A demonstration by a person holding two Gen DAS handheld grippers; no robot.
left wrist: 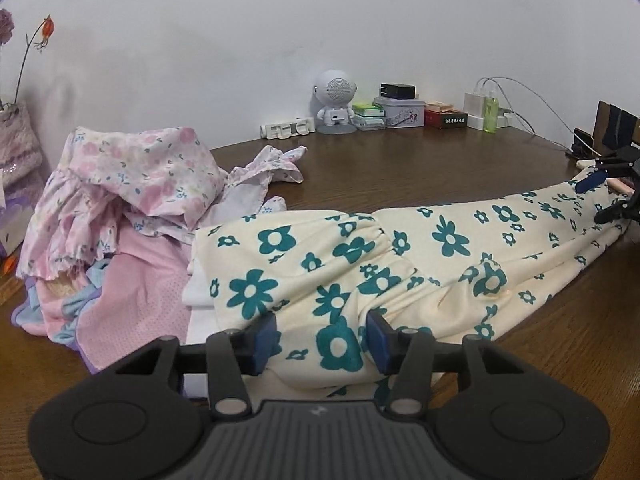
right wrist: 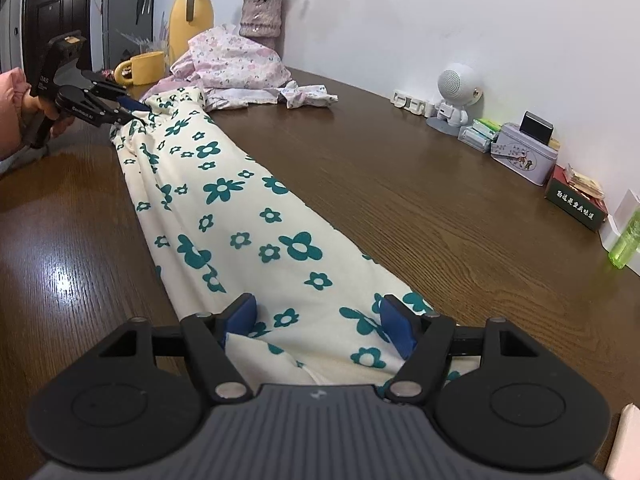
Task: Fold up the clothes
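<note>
Stretching the cream floral garment (right wrist: 224, 208) lengthwise across the table (right wrist: 400, 184), we keep both ends level. Left gripper (left wrist: 322, 340) and right gripper (right wrist: 318, 320) stand open astride the cloth; close squarely before folding.

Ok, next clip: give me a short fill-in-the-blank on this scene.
1. The cream garment carries a ____ flower print.
2. It lies stretched along the wooden ____.
3. The left gripper and right gripper both have ____ jaws.
4. The robot-shaped speaker stands against the ____.

Missing words: teal; table; open; wall
</note>
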